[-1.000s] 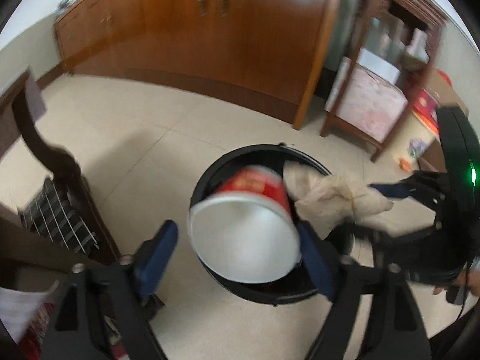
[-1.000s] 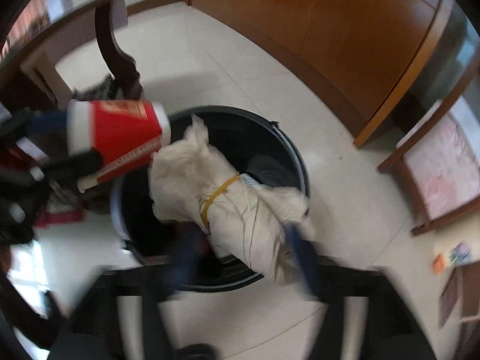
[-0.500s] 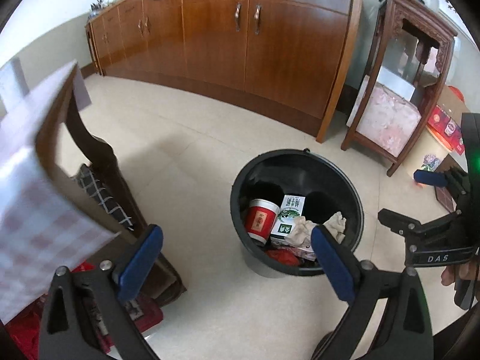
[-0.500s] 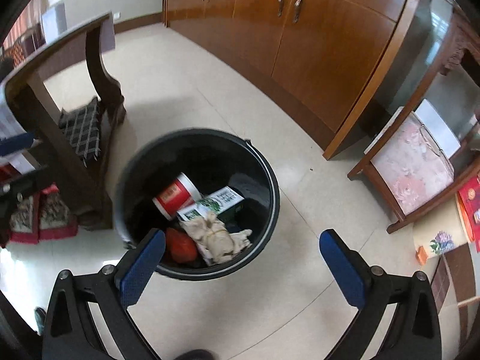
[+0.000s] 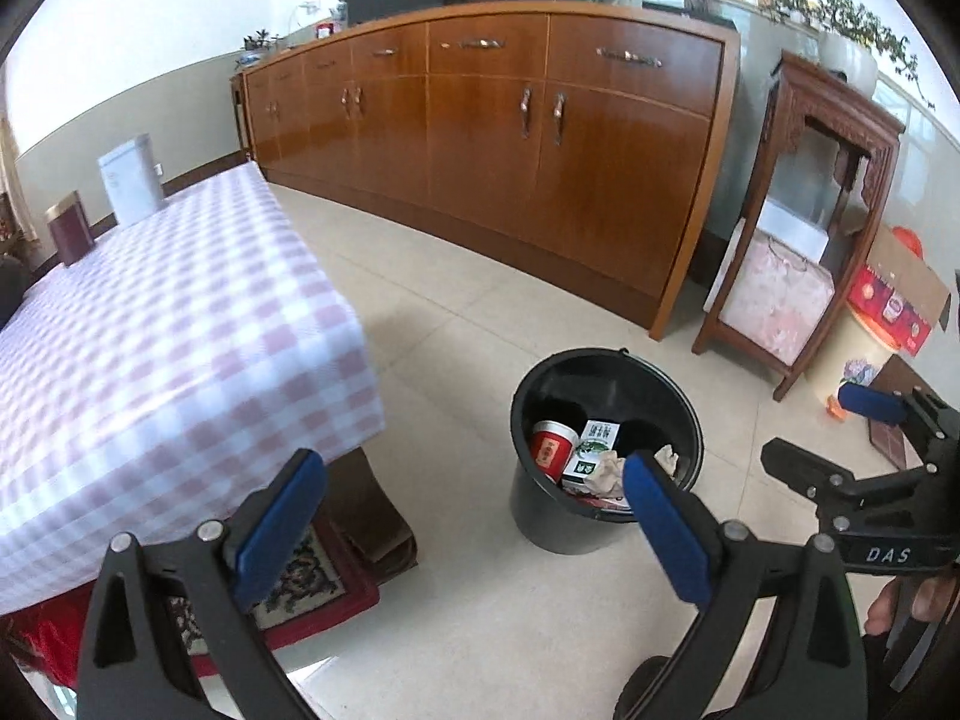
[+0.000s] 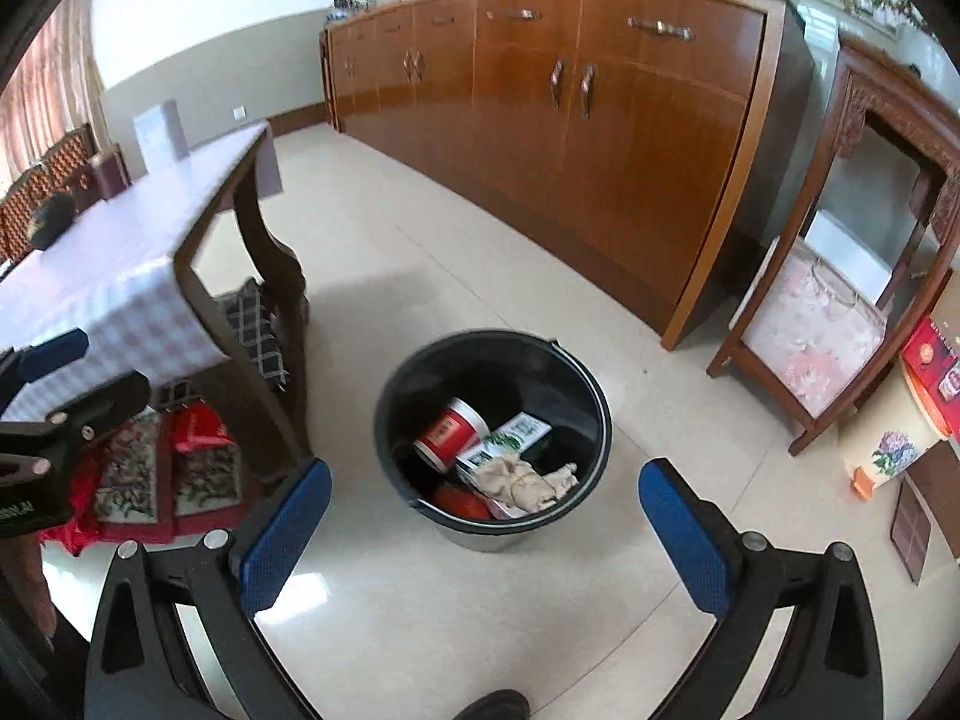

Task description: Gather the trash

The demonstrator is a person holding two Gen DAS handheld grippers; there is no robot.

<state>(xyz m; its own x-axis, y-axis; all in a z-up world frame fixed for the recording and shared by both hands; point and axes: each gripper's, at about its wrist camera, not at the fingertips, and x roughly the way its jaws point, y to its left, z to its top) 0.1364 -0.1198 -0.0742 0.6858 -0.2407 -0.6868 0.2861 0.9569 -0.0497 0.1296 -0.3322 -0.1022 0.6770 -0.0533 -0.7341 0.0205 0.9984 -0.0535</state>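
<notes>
left wrist | left gripper [image 5: 474, 516] jaws wide, empty | right gripper [image 6: 486, 531] jaws wide, empty

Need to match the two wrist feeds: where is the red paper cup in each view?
Left wrist: red paper cup lies inside the black bucket, lower centre-right, at its left side.
Right wrist: cup centre, left inside the bucket.
Shared landmark: green-and-white carton beside it.
</notes>
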